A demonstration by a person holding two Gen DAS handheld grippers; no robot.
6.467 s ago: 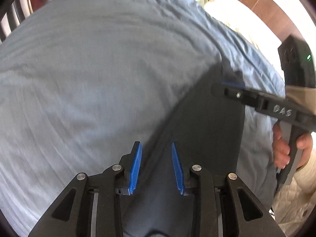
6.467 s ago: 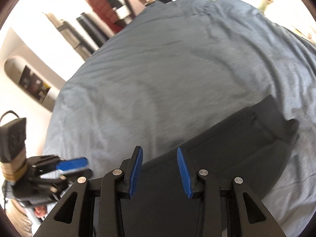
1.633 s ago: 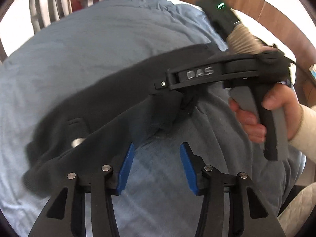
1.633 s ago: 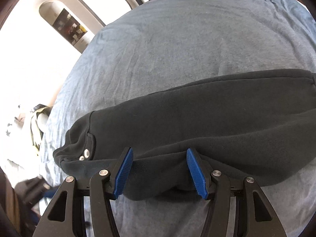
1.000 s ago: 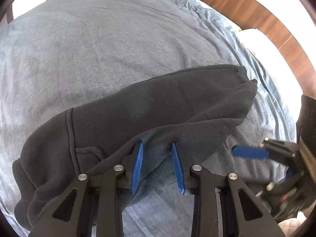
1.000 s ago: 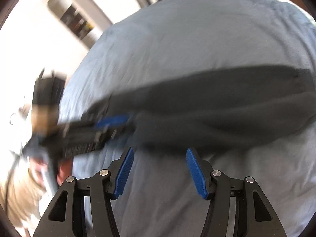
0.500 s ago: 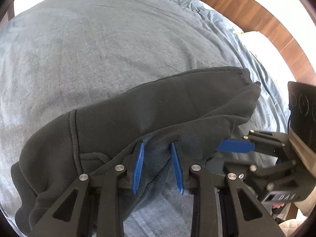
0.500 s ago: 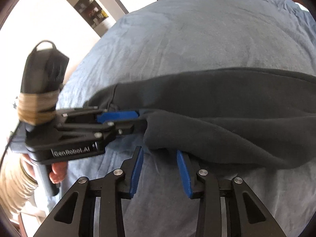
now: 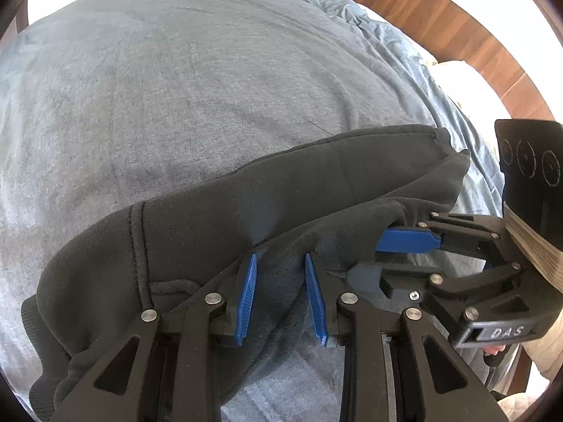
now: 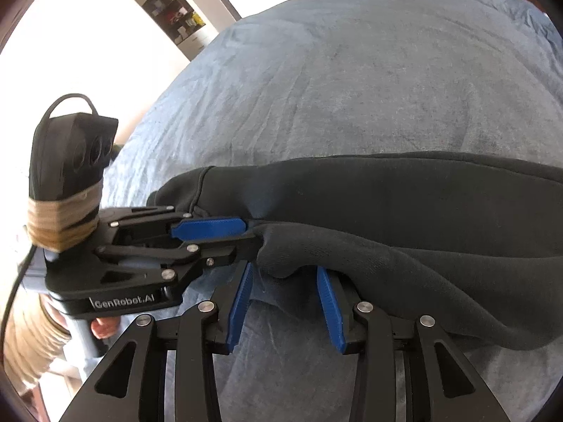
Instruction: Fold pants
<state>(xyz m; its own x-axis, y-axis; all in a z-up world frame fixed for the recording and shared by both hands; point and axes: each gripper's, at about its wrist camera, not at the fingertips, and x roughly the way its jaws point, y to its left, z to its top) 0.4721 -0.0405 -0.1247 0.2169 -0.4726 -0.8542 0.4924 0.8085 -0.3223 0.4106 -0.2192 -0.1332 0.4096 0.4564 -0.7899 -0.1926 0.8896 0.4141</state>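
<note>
Blue-grey quilted bedspread (image 9: 197, 81) carrying dark charcoal fleece pants (image 9: 288, 190) lengthwise near its front edge; left gripper (image 9: 279, 295) clamped on lower hem fold, right gripper (image 10: 286, 302) jaws just closing, apparently unpinched; next, likely lifting hem across.

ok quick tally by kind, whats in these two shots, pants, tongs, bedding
pants: 1, dark, lying on the bed
tongs: 2, left tongs and right tongs, both at the near edge of the pants
blanket: 1, blue-grey, under the pants
pillow: 1, white, by the wooden headboard
headboard: 1
total: 6
</note>
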